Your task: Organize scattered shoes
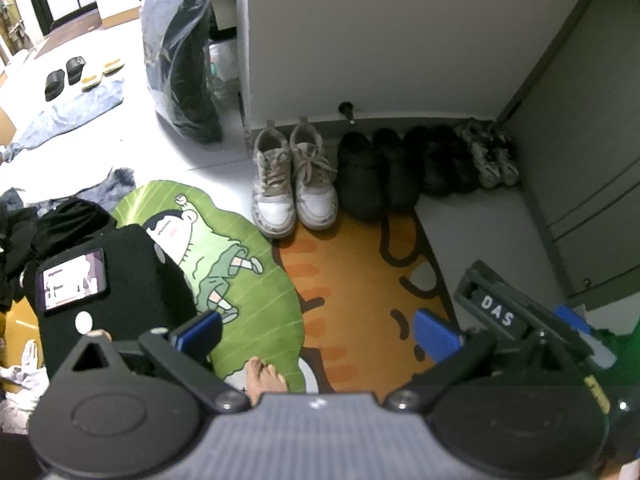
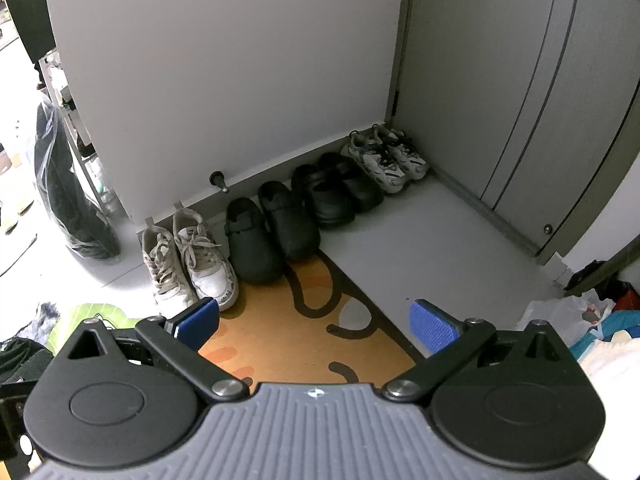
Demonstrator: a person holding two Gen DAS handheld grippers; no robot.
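Along the white wall stands a row of paired shoes: worn white sneakers (image 1: 294,182) (image 2: 188,260), black clogs (image 1: 374,172) (image 2: 270,234), a second black pair (image 1: 442,158) (image 2: 338,190) and patterned white trainers (image 1: 490,150) (image 2: 386,158) in the corner. My left gripper (image 1: 318,334) hangs open above the mats, nothing between its blue pads. My right gripper (image 2: 314,324) is also open and empty, above the orange mat (image 2: 288,320); its body shows at the right of the left wrist view. Black slippers (image 1: 64,76) and tan sandals (image 1: 102,72) lie far off at the back left.
A green cartoon mat (image 1: 248,280) overlaps the orange mat (image 1: 360,280). A bare foot (image 1: 264,376) stands on it. A plastic-wrapped dark bundle (image 1: 182,52) leans by the wall. Clothes (image 1: 48,216), a phone (image 1: 72,280), jeans (image 1: 68,114) lie left; a cabinet (image 2: 520,120) and laundry (image 2: 600,328) right.
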